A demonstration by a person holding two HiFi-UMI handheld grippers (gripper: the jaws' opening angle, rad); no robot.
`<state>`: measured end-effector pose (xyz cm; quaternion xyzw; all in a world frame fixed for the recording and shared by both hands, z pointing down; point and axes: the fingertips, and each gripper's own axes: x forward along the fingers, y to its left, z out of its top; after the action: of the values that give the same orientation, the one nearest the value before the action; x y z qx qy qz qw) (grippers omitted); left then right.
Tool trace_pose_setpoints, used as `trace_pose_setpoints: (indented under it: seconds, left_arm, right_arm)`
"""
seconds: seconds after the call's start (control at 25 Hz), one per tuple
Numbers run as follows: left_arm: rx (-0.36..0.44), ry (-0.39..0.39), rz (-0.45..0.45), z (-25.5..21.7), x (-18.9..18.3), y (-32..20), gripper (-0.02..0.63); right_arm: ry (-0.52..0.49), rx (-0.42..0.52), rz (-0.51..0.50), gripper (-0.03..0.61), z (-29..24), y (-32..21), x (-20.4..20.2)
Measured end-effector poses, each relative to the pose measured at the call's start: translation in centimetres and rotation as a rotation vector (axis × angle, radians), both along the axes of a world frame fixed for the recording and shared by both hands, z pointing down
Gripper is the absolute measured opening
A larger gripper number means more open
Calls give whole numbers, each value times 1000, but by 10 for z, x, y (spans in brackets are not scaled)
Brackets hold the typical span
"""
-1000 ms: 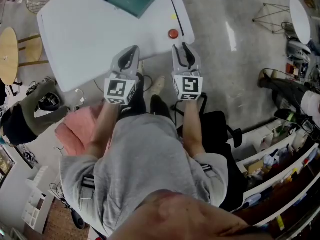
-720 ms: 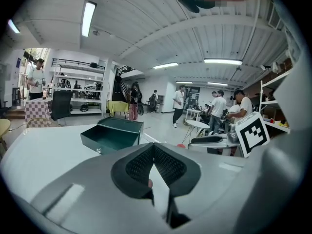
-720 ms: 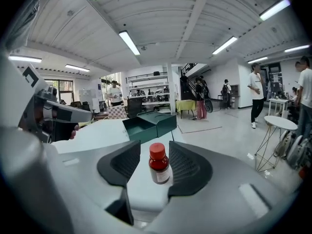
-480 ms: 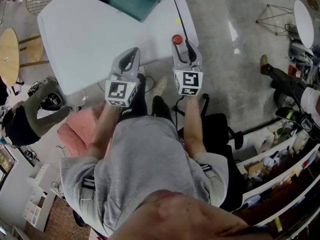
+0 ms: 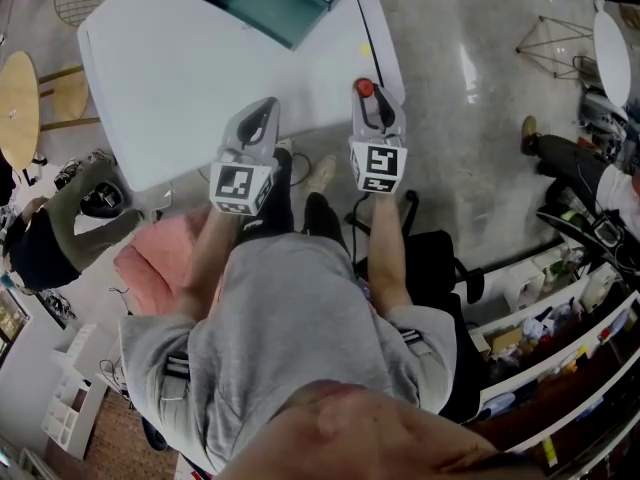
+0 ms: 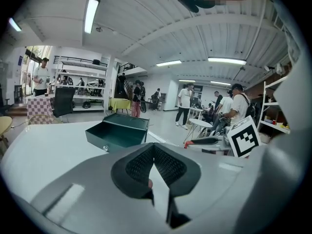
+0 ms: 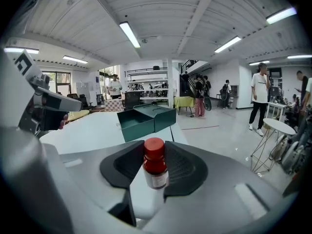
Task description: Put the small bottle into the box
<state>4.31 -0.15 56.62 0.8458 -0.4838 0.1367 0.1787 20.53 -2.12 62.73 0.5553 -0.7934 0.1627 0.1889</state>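
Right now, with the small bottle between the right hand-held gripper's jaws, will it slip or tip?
The small bottle looks rigid and probably light, small beside the pads. Its smooth body might twist or slip; the right hand-held gripper is closing its jaws on it near the red cap. Narrow and upright, it could tip if released askew.

A white worktop [image 5: 180, 78] is flanked by a round wooden table [image 5: 17, 108]; a pink bundle [image 5: 150, 268] and black chair [image 5: 440, 258] are seen nearer.
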Motion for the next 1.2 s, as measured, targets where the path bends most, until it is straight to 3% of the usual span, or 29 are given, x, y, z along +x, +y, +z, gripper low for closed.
trace_pose_setpoints:
  seconds: [0.52, 1.2]
  left_arm:
    - [80, 16, -31, -34, -24, -26, 12]
    - [229, 50, -47, -118, -79, -55, 12]
  right_arm:
    - [7, 53, 12, 130, -38, -9, -5]
    - [8, 164, 0, 130, -133, -26, -59]
